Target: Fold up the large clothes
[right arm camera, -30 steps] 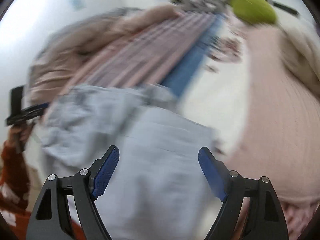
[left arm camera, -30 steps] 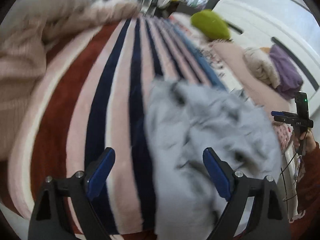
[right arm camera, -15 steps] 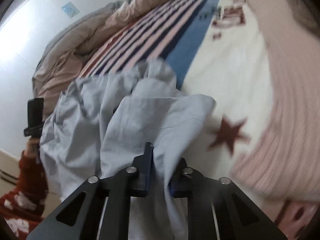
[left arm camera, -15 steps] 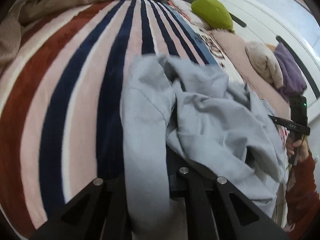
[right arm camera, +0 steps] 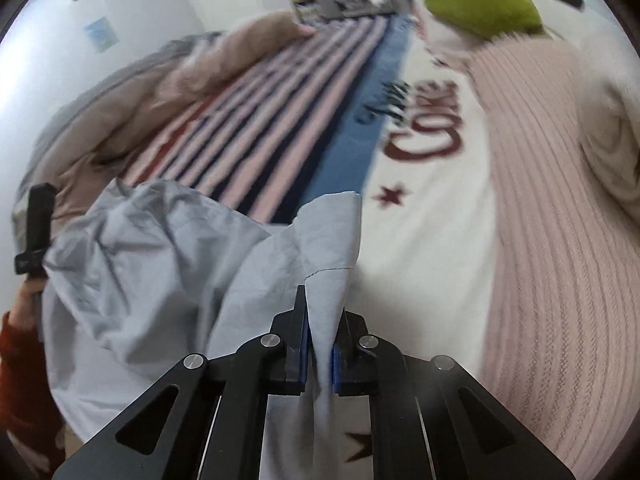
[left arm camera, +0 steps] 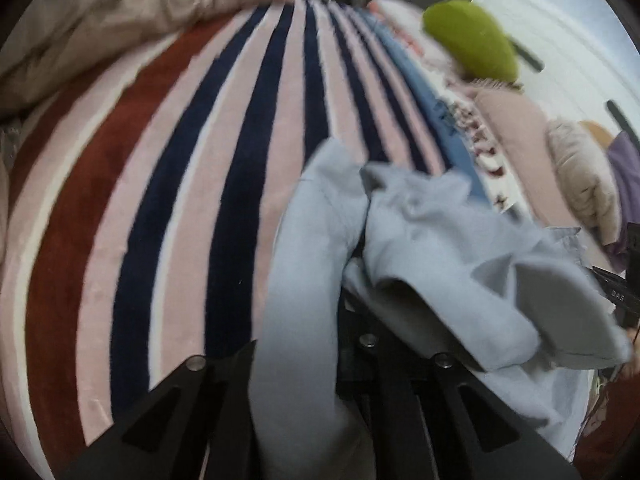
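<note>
Both grippers are clamped on the bunched pale-blue garment (right arm camera: 160,280) near the bed's (left arm camera: 160,200) near edge, but my left gripper (left arm camera: 304,360) is loosening while my right gripper (right arm camera: 320,356) pinches only a narrow fold, so I fear a slip.

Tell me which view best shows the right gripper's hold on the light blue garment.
The right wrist view. There the right gripper has its jaws shut on a fold of the light blue garment, with the blue pads clear on either side. The left wrist view shows only a blurred piece of that gripper at its right edge, not the hold.
</note>
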`<state>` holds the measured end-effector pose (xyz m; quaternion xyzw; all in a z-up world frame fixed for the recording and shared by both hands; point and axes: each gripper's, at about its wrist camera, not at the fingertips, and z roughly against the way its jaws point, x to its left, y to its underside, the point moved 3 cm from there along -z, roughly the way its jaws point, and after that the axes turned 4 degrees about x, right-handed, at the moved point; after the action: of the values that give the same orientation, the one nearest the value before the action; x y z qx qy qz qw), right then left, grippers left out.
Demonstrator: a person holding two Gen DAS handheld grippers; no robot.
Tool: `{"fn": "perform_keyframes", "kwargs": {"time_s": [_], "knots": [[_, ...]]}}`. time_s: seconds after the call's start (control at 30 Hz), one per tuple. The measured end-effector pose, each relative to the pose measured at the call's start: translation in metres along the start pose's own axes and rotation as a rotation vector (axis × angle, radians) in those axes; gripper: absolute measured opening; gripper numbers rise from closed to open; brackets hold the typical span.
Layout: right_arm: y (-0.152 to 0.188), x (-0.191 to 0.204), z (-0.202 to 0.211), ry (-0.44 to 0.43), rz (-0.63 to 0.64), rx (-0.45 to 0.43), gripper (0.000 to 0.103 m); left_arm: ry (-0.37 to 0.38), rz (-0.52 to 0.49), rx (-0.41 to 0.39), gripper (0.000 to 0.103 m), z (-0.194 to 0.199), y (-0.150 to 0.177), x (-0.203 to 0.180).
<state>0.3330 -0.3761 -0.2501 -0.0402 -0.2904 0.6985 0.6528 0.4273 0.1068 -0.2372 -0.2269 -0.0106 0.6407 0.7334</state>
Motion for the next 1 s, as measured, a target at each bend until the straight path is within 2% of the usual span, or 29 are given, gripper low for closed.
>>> {"fn": "perform_keyframes", "kwargs": {"time_s": [0.07,0.1,0.13,0.17,0.2,0.27,0.3,0.37,0.43,0.5,0.6,0.67,0.7,0.77,0.87,0.93,1.0], "knots": [[0.012,-0.013,-0.014,0.024,-0.019,0.060,0.007,-0.039,-0.005,0.004,0.034,-0.001,0.007,0.008],[0.024,-0.016,-0.021,0.050,-0.016,0.088,0.012,-0.055,-0.005,0.001,0.048,0.001,0.011,0.013],[0.031,-0.018,-0.024,0.051,-0.020,0.086,0.013,-0.065,0.000,-0.006,0.056,0.008,0.016,0.020],[0.036,-0.018,-0.024,0.050,-0.025,0.093,0.021,-0.064,0.006,-0.023,0.056,0.018,0.021,0.024],[0.044,-0.018,-0.020,0.027,-0.038,0.089,0.034,-0.052,0.010,-0.042,0.056,0.031,0.026,0.028],[0.051,-0.011,-0.003,-0.012,-0.039,0.053,0.047,-0.027,0.002,-0.103,0.058,0.064,0.037,0.034],[0.054,-0.005,0.010,-0.013,-0.026,0.021,0.049,-0.034,-0.008,-0.139,0.062,0.084,0.047,0.036],[0.057,0.017,0.036,0.000,0.031,-0.054,0.049,-0.044,-0.023,-0.192,0.070,0.112,0.065,0.034],[0.054,0.050,0.052,-0.067,0.074,-0.116,0.047,-0.023,-0.015,-0.237,0.075,0.136,0.089,0.032],[0.056,0.093,0.050,-0.163,0.139,-0.138,0.031,0.014,0.013,-0.265,0.080,0.150,0.113,0.029],[0.040,0.146,0.034,-0.175,0.210,-0.152,0.029,0.053,0.040,-0.315,0.083,0.165,0.152,0.025],[0.035,0.167,0.014,-0.207,0.222,-0.116,0.023,0.053,0.059,-0.333,0.086,0.168,0.169,0.028],[0.035,0.179,-0.004,-0.226,0.221,-0.070,0.019,0.050,0.070,-0.334,0.087,0.167,0.180,0.031],[0.035,0.187,-0.036,-0.221,0.233,0.002,0.017,0.056,0.080,-0.305,0.088,0.161,0.195,0.036],[0.059,0.202,-0.099,-0.171,0.283,0.180,0.018,0.083,0.113,-0.283,0.088,0.150,0.218,0.046],[0.069,0.205,-0.116,-0.124,0.298,0.191,0.018,0.106,0.128,-0.266,0.088,0.139,0.231,0.049],[0.071,0.206,-0.110,-0.122,0.292,0.167,0.018,0.134,0.156,-0.245,0.088,0.127,0.244,0.050]]}}
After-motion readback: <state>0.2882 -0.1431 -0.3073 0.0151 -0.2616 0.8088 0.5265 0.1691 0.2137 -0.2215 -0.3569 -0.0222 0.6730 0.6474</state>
